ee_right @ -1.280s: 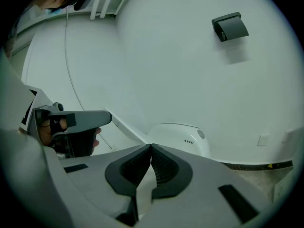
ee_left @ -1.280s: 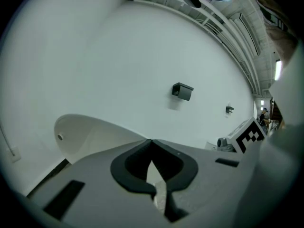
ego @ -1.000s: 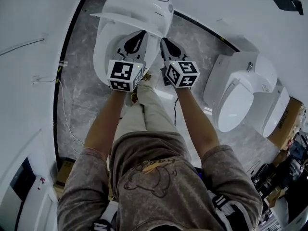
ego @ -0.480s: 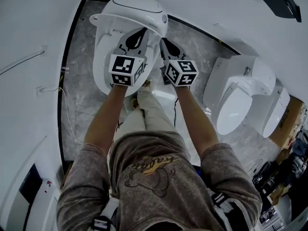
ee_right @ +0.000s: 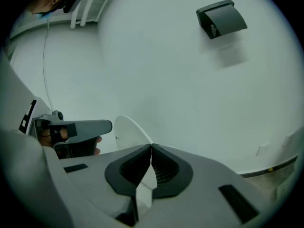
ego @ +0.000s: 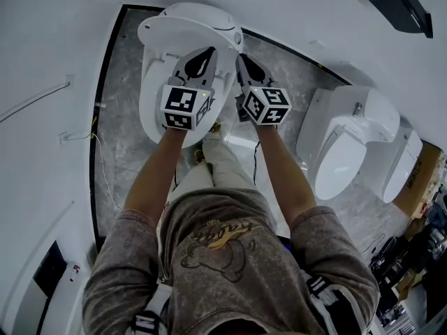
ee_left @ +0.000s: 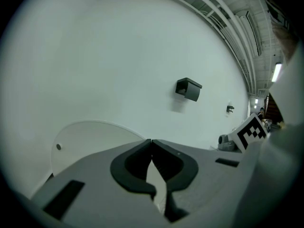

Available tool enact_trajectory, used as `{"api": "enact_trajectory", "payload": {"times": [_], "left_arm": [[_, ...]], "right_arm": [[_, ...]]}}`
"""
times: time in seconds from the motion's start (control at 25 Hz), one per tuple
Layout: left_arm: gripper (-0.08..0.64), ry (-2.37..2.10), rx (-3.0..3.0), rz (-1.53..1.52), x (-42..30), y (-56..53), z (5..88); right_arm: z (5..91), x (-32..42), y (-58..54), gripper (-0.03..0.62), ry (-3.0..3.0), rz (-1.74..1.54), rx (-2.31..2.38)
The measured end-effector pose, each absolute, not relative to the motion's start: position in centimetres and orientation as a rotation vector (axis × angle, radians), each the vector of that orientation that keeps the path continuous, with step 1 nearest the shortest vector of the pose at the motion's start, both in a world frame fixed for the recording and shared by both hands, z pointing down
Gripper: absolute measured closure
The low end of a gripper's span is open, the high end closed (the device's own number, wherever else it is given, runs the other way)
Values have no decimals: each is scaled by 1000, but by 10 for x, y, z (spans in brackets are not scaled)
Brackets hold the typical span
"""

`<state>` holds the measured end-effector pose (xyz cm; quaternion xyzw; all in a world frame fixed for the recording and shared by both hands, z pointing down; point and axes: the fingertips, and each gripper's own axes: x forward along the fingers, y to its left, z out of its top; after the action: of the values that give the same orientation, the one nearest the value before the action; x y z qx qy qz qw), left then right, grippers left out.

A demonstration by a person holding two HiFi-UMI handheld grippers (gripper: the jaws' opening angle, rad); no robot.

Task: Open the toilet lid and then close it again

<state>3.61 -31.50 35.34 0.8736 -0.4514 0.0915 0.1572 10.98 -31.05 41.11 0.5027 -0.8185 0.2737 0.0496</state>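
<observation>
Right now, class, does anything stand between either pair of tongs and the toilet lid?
Nothing visible does. The left tongs and the right tongs, both shut and empty, sit close against the raised toilet lid, and no other object shows between them and it. Whether their tips touch it cannot be told.

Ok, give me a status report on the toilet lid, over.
Left gripper shut, right gripper shut, both empty. Toilet lid up, near upright, just ahead of both tips. Nothing seen in the way.

The person wears a mottled grey-brown printed T-shirt [ego: 230, 257].
</observation>
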Motion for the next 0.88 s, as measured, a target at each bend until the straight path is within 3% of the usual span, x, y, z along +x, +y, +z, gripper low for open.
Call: {"api": "enact_trajectory", "payload": {"times": [0.36, 0.44, 0.56, 0.64, 0.88], "left_arm": [[544, -1298, 2526, 244, 32, -323, 329], [501, -1290, 2535, 245, 33, -327, 325], [410, -1275, 2551, 255, 37, -335, 322], [355, -1270, 2573, 271, 41, -342, 321], [311, -1267, 2585, 314, 49, -373, 324]], "right_arm": [[384, 125, -315, 561, -2510, 794, 1592], [380, 125, -318, 550, -2515, 789, 1593], [376, 126, -326, 389, -2525, 793, 1613], [374, 127, -332, 342, -2531, 792, 1625], [381, 118, -352, 336, -2556, 818, 1545]]}}
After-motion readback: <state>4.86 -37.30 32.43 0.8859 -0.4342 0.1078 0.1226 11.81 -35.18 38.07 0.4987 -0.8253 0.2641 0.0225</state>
